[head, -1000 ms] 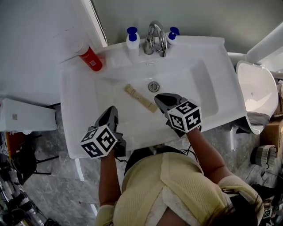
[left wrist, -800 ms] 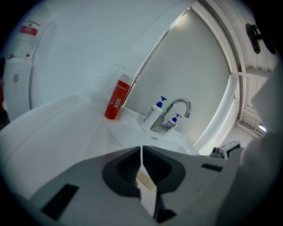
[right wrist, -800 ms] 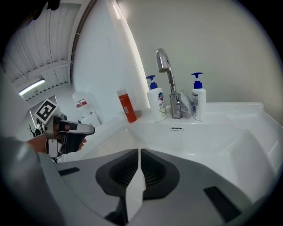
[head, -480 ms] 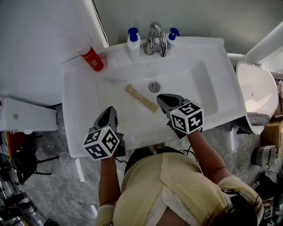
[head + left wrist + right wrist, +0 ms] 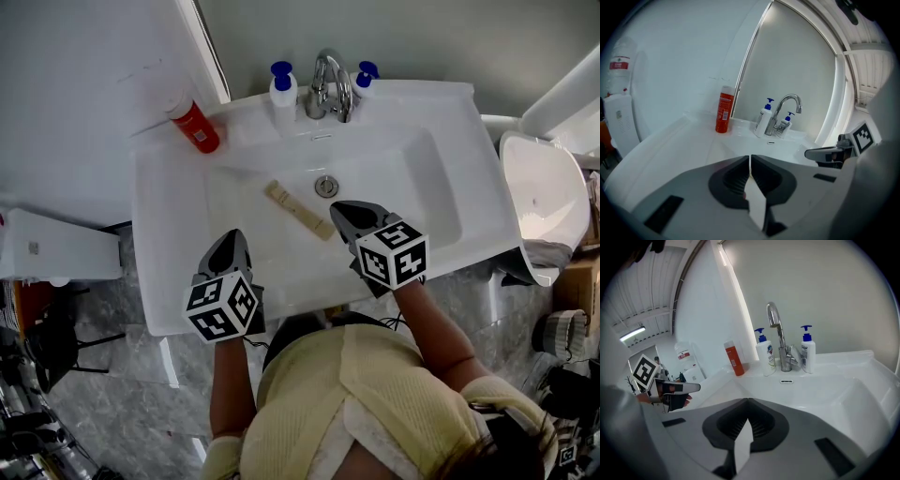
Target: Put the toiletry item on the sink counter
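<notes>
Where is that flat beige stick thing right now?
In the head view, the beige stick lies slanted in the sink basin, just left of the drain, its near end beside the right hand-held gripper.

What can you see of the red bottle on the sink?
The red bottle is a slim orange-red cylinder, plastic by its look, with a paler top and a small white label on its side. It stands upright on the back left corner of the sink, close to the wall panel and left of the pump bottles and tap. Nothing holds it.
</notes>
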Demonstrator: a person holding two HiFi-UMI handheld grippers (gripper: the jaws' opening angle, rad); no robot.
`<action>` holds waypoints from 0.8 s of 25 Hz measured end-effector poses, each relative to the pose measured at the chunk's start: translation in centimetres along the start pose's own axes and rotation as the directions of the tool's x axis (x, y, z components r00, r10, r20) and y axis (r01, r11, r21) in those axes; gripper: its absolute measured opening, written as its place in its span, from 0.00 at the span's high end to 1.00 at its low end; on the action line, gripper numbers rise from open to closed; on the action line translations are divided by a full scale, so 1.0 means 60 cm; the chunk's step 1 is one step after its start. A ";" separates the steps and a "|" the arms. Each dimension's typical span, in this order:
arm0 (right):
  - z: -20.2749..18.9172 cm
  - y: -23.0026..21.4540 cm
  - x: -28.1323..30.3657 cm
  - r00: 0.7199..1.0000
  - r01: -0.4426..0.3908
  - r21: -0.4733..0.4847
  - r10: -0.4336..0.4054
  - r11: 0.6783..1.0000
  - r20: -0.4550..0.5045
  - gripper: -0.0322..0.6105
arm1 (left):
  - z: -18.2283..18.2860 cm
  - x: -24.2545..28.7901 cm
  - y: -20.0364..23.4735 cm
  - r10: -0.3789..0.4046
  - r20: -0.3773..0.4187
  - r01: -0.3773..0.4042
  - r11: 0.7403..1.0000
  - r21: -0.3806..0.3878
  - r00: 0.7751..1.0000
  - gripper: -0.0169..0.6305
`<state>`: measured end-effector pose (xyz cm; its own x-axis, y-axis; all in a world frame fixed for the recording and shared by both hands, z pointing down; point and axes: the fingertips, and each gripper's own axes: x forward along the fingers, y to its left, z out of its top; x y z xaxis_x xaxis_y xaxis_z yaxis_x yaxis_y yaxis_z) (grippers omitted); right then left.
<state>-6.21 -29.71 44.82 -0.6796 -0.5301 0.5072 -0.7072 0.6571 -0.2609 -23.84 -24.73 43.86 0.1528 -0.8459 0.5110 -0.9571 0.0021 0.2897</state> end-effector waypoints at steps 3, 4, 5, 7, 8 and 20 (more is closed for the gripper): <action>0.003 0.003 0.001 1.000 -0.003 -0.001 0.003 1.000 0.004 0.91 | -0.003 0.000 0.001 0.004 -0.006 -0.004 1.000 0.004 1.000 0.90; 0.004 0.004 0.001 1.000 -0.005 -0.002 0.005 1.000 0.005 0.91 | -0.004 0.001 0.001 0.004 -0.008 -0.004 1.000 0.002 1.000 0.90; 0.005 0.005 0.002 1.000 -0.006 -0.003 0.006 1.000 0.005 0.91 | -0.005 0.001 0.002 0.004 -0.010 -0.004 1.000 -0.001 1.000 0.90; 0.007 0.005 0.003 1.000 -0.006 -0.006 0.006 1.000 0.005 0.91 | -0.005 0.000 0.003 0.006 -0.015 -0.006 1.000 -0.005 1.000 0.90; 0.008 0.005 0.004 1.000 -0.006 -0.006 0.006 1.000 0.004 0.91 | -0.005 -0.001 0.004 0.007 -0.017 -0.007 1.000 -0.006 1.000 0.90; 0.015 0.004 0.014 1.000 -0.007 -0.051 0.007 0.999 -0.004 0.91 | 0.001 -0.003 0.006 -0.005 -0.014 0.005 0.999 -0.035 1.000 0.90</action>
<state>-7.12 -30.45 44.43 -0.6840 -0.5234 0.5082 -0.6914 0.6874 -0.2226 -24.23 -24.58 43.84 0.1614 -0.8384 0.5206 -0.9472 0.0164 0.3201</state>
